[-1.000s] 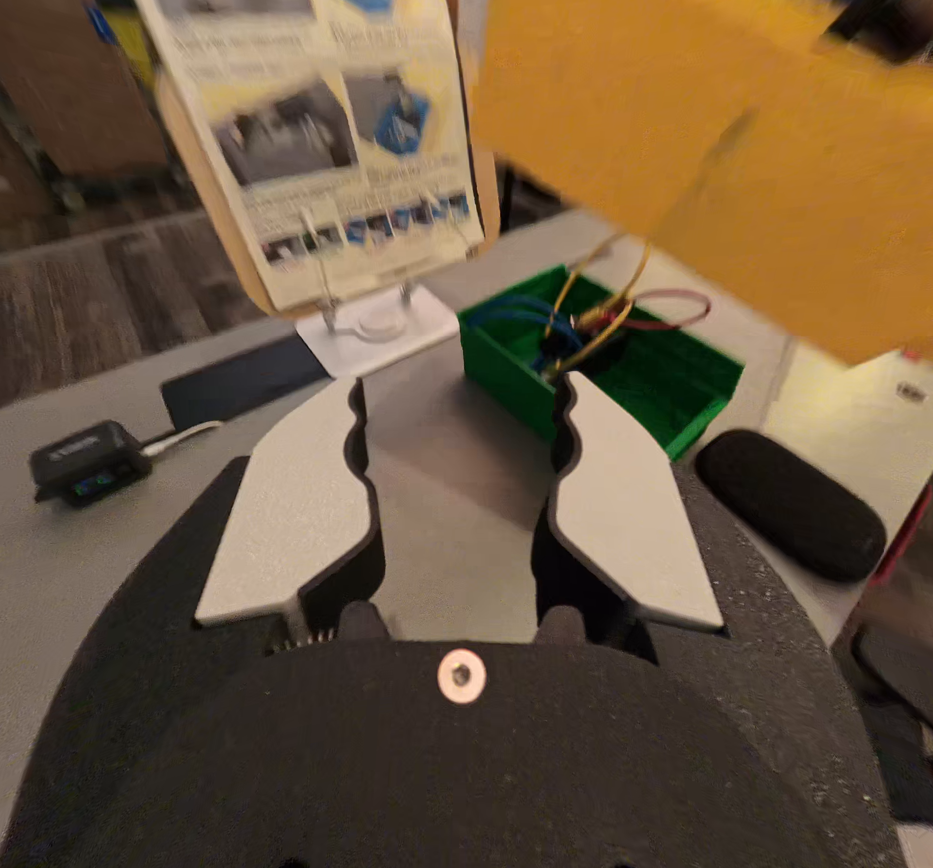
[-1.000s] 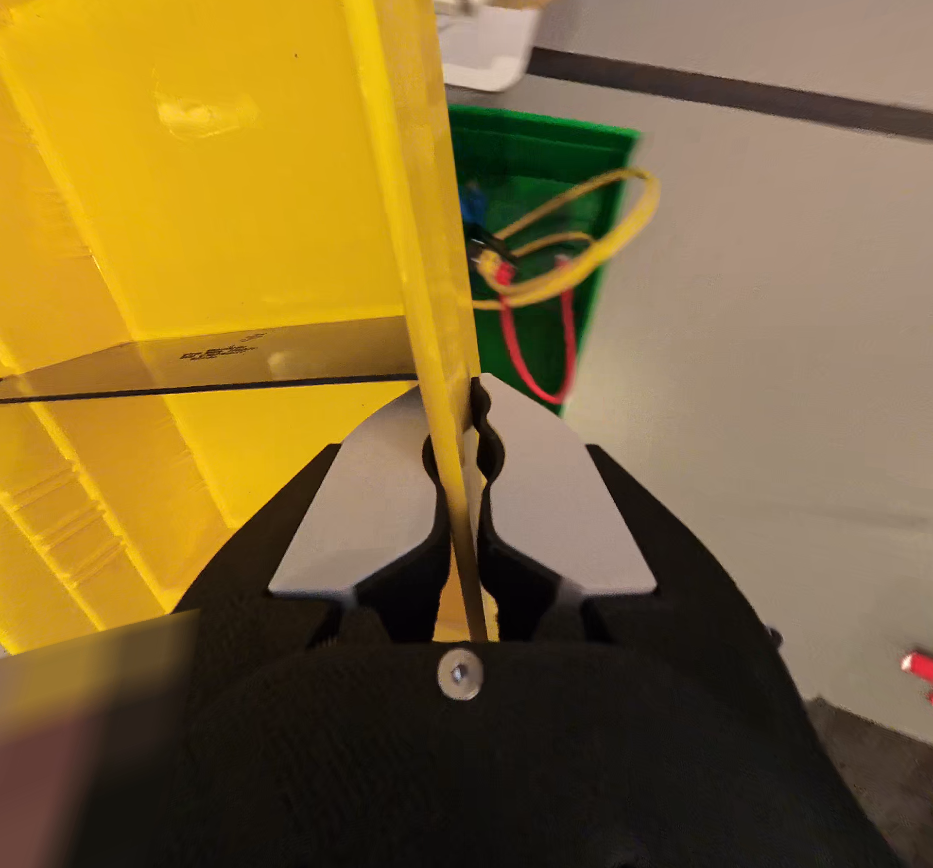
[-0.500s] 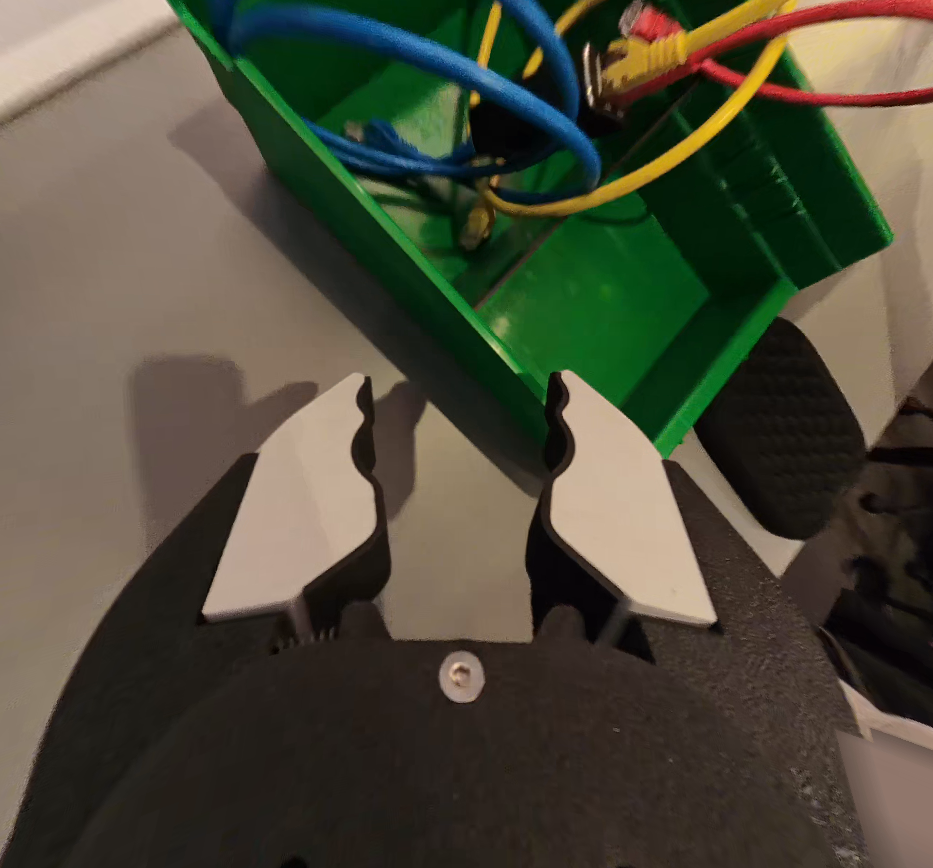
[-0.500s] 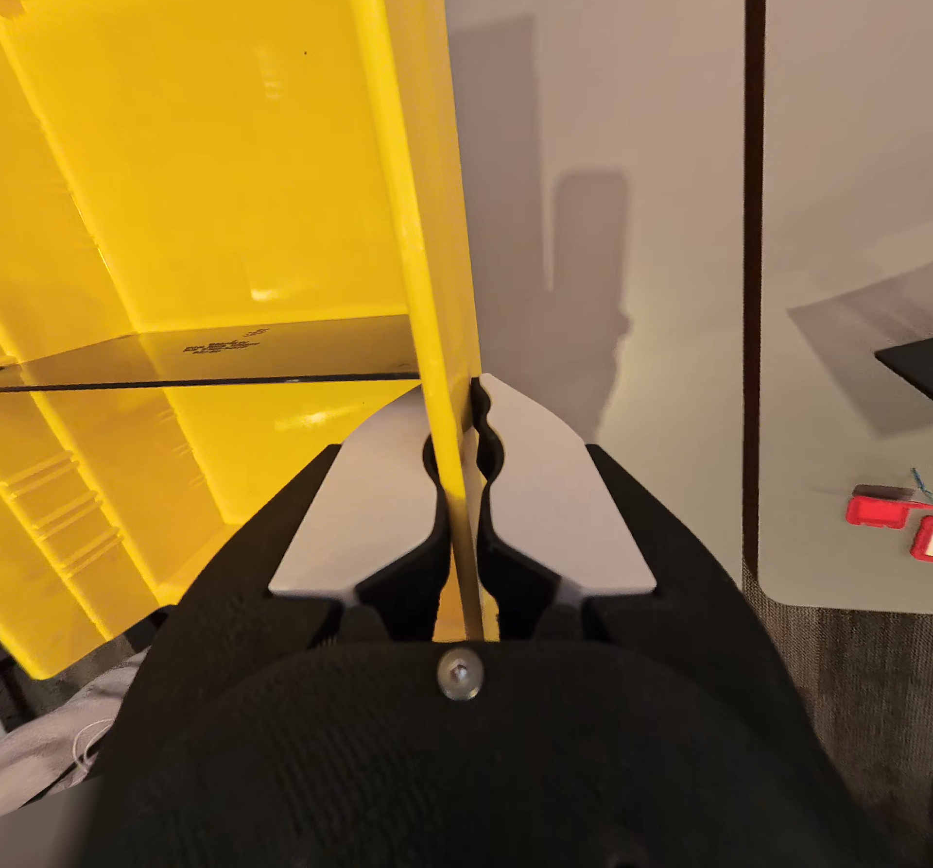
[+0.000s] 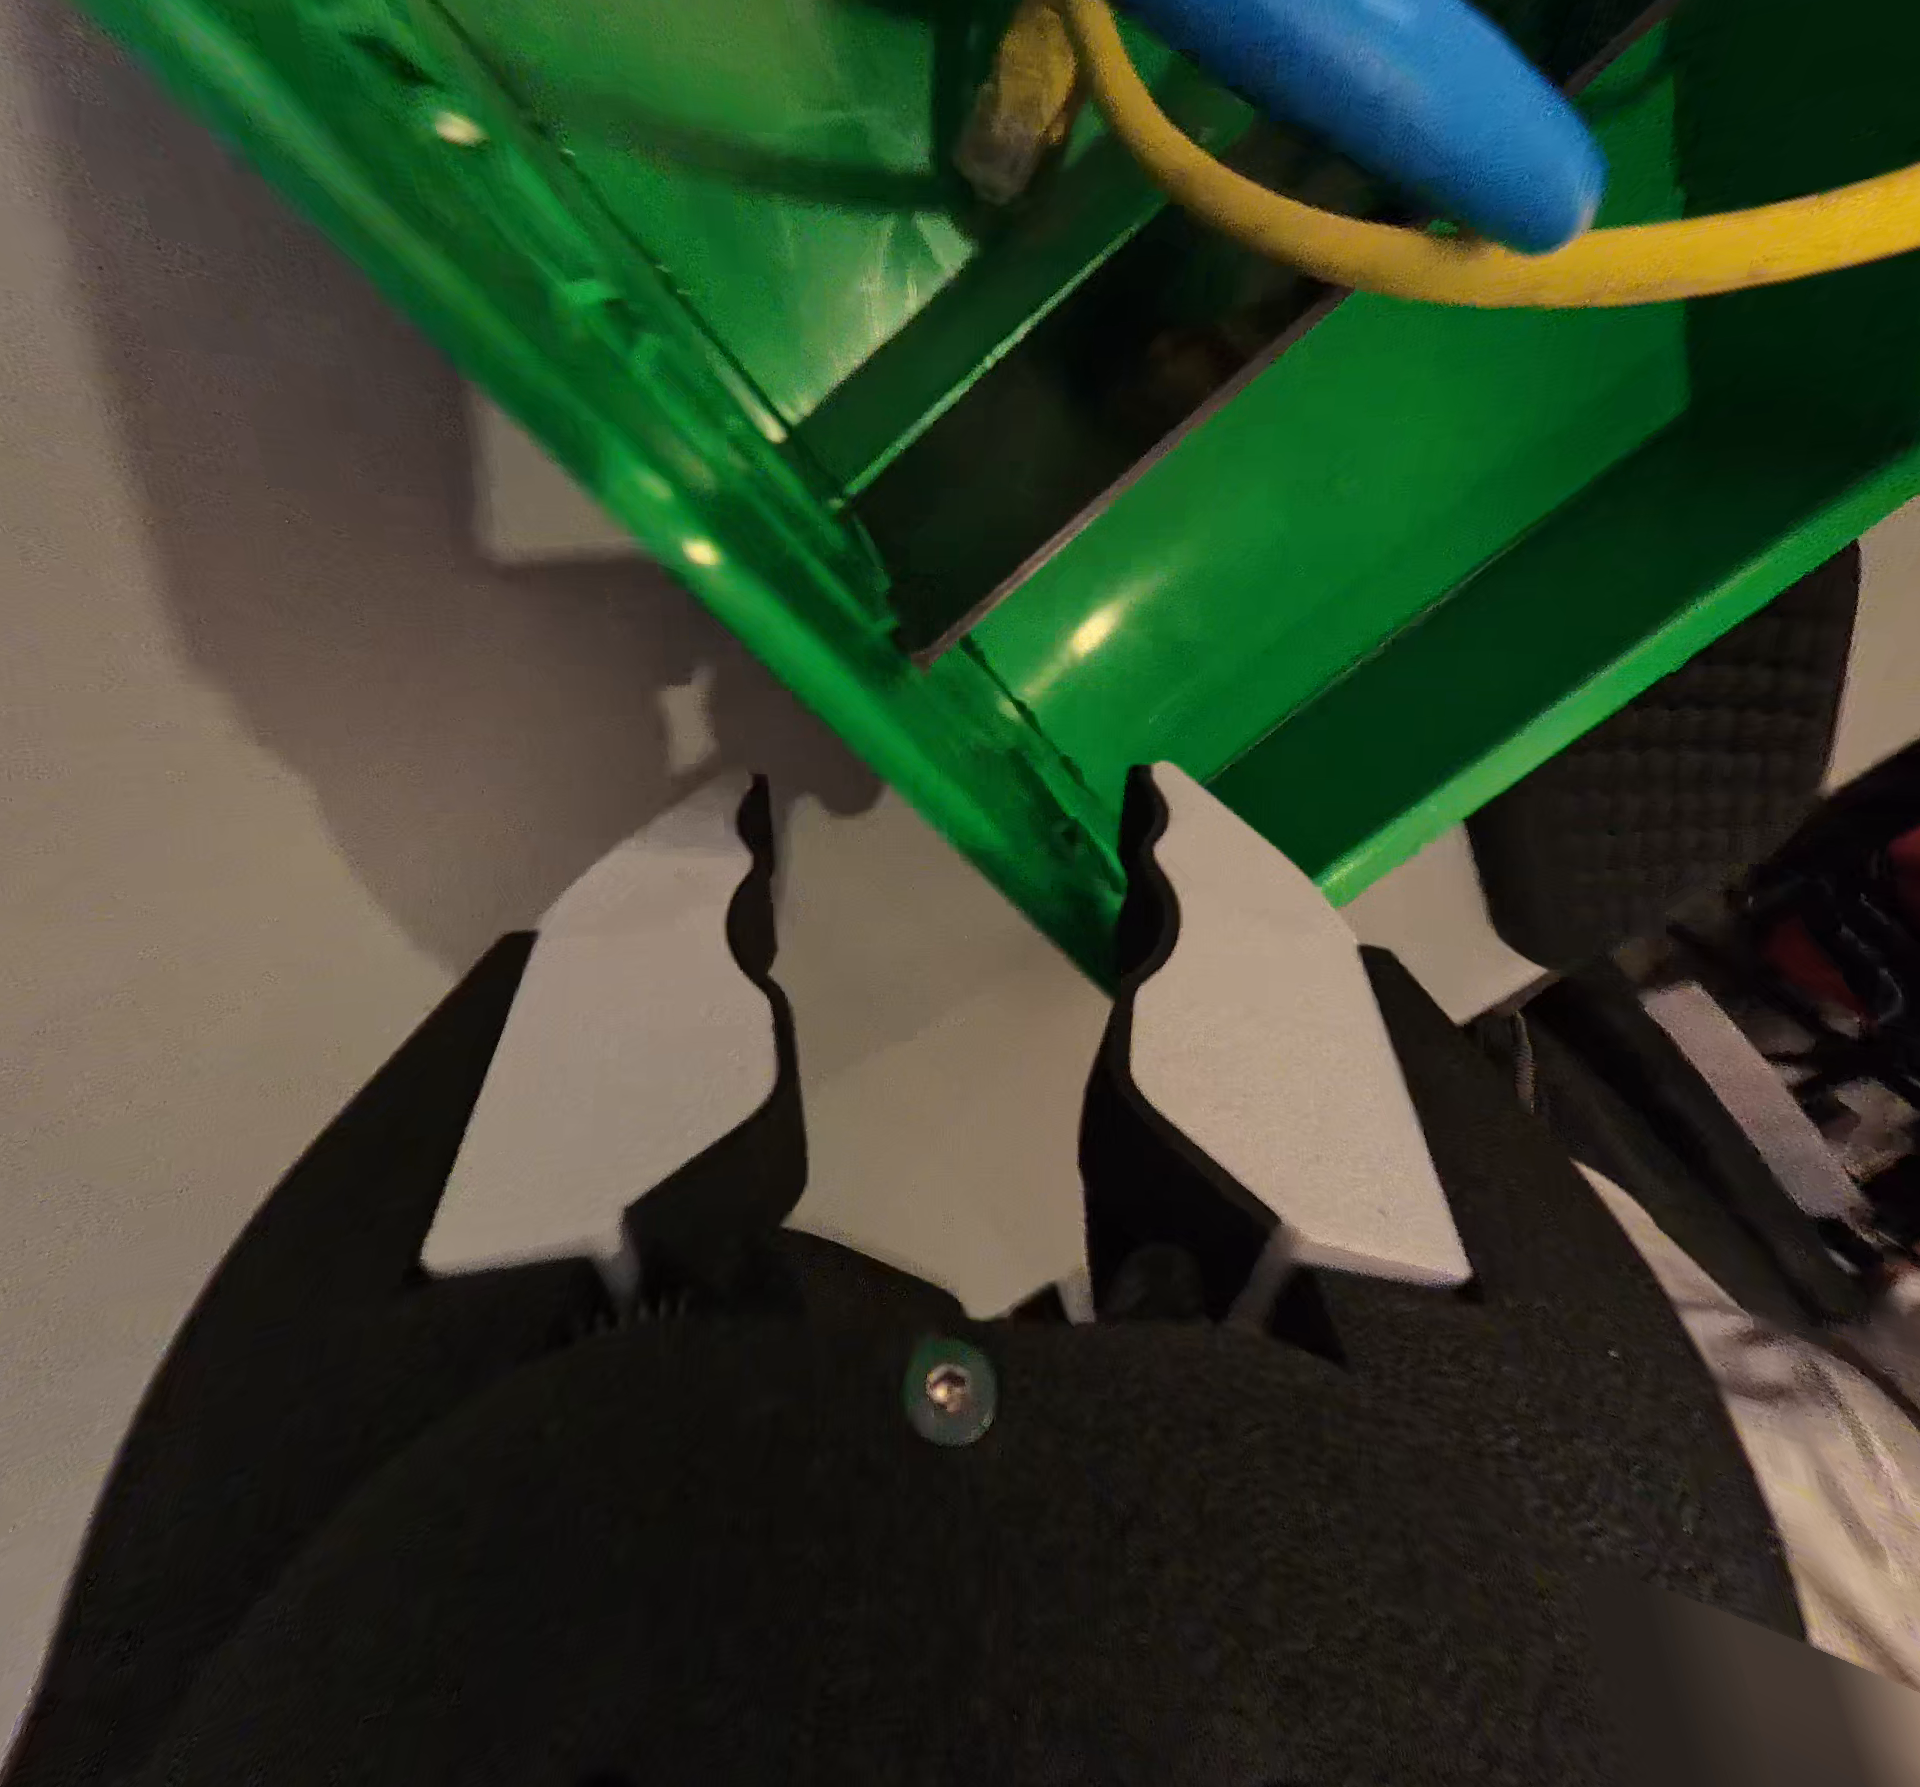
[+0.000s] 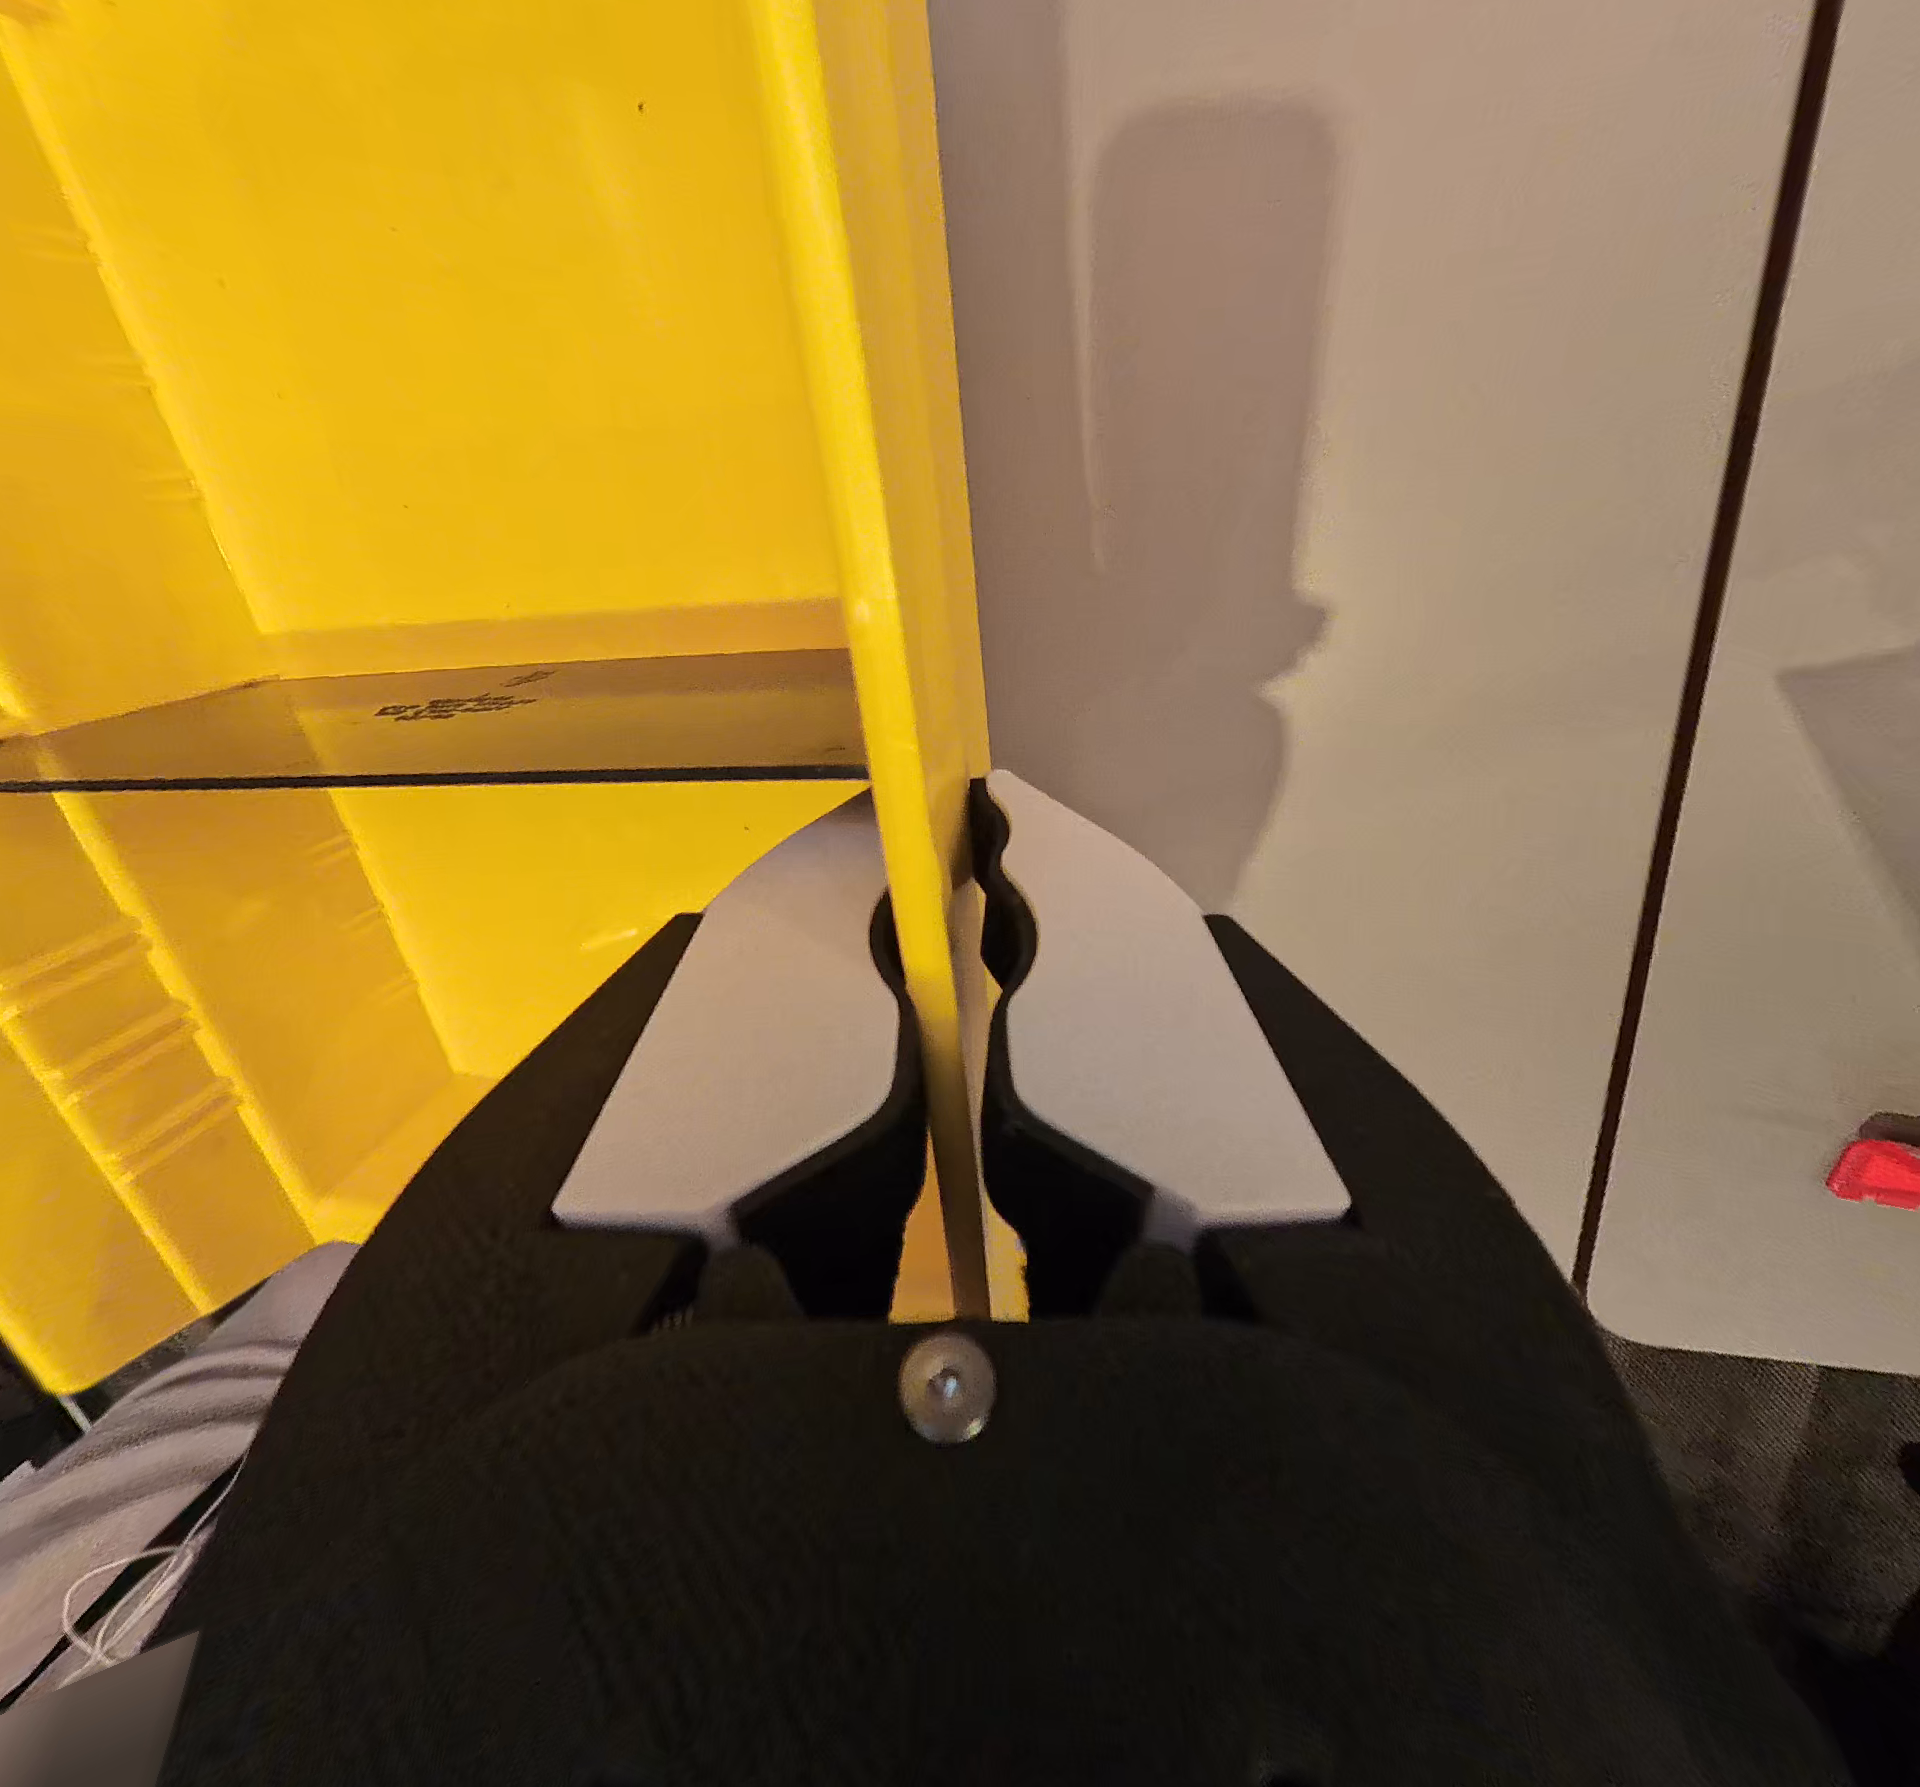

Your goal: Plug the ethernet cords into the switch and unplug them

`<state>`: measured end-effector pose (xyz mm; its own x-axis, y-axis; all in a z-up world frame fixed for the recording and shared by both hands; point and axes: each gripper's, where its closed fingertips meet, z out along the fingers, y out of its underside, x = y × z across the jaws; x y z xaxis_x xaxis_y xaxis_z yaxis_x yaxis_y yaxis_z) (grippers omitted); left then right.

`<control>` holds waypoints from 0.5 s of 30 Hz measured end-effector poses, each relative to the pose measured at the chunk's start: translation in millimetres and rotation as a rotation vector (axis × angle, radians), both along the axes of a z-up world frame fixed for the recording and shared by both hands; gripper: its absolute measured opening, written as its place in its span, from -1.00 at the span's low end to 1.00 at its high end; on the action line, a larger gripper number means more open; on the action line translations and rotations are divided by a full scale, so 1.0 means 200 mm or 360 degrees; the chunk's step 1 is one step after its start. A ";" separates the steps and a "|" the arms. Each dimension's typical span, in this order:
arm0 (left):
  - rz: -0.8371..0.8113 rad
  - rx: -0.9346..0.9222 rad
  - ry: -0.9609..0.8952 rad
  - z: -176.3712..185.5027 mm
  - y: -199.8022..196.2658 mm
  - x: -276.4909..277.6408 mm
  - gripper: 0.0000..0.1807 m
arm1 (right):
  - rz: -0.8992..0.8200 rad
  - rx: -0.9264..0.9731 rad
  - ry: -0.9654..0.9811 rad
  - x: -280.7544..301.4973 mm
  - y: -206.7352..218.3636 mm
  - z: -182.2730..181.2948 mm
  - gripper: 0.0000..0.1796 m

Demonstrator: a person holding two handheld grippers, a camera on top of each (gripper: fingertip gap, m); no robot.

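In the left wrist view a green bin (image 5: 1351,532) holds a blue ethernet cord (image 5: 1299,23) and a yellow ethernet cord (image 5: 1455,267) with a yellow plug (image 5: 1018,106). My left gripper (image 5: 945,792) is open; the bin's near side wall (image 5: 987,771) runs between its fingers by the right finger. The switch is not visible. In the right wrist view my right gripper (image 6: 925,802) is shut on the side wall of an empty yellow bin (image 6: 436,335) with a dark divider (image 6: 416,729), held over the table's front edge.
A black textured case (image 5: 1683,802) lies behind the green bin's corner. A dark seam (image 6: 1725,532) splits the grey tabletop (image 6: 1351,387) on the right. A small red part (image 6: 1870,1202) lies at the right edge. Grey floor (image 6: 1714,1425) shows below the table edge. The gap from one gripper's tips to the other's is roughly 45 cm.
My left gripper has moved down and forward so the green bin's wall now sits between its fingers. My right gripper still holds the yellow bin, shifted slightly.
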<state>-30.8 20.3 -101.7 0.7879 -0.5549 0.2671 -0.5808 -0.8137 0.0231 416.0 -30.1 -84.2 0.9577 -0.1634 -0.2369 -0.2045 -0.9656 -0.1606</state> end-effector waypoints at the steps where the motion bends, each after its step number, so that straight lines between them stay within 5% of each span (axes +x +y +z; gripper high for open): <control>1: 0.0010 -0.0083 -0.0020 0.00 -0.02 0.03 -0.41 | 0.0003 -0.0006 -0.0005 -0.01 0.01 -0.01 -0.93; 3: 0.0010 -0.0256 -0.0081 0.00 -0.07 0.08 -0.72 | 0.0009 -0.0013 -0.0010 -0.02 0.02 -0.03 -0.93; 9: 0.0035 -0.0294 -0.0128 0.02 0.02 -0.06 -0.87 | 0.0075 -0.0001 0.0030 -0.12 0.05 -0.11 -0.91; 15: 0.0167 -0.0218 -0.0025 0.03 0.15 -0.59 -0.88 | 0.0138 -0.0048 0.0122 -0.26 0.10 -0.20 -0.91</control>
